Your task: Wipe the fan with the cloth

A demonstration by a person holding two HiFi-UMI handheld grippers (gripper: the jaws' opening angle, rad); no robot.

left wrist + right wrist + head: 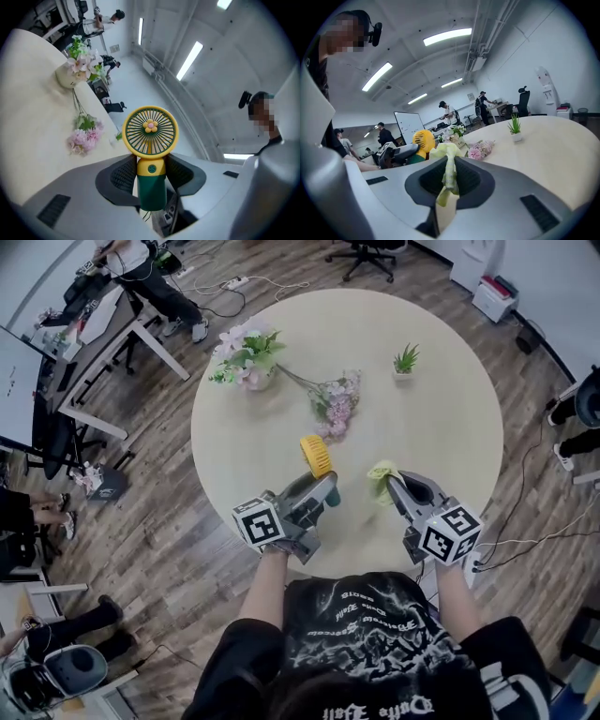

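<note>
A small hand fan (pixel 317 456), with a yellow round head and a green handle, is held off the round table (pixel 441 418). My left gripper (pixel 328 489) is shut on its handle. In the left gripper view the fan (pixel 150 131) faces the camera, its handle between the jaws of the left gripper (pixel 151 177). To its right, my right gripper (pixel 394 486) is shut on a pale green cloth (pixel 382 472). In the right gripper view the cloth (pixel 447 168) hangs pinched in the right gripper (pixel 449 182), with the fan (pixel 423 139) a short way off to the left.
On the table stand a vase of flowers (pixel 248 357) and a small potted plant (pixel 406 362); a loose pink flower sprig (pixel 336 407) lies just beyond the fan. Desks and people (pixel 150 277) are at the left, and an office chair (pixel 370 251) is behind the table.
</note>
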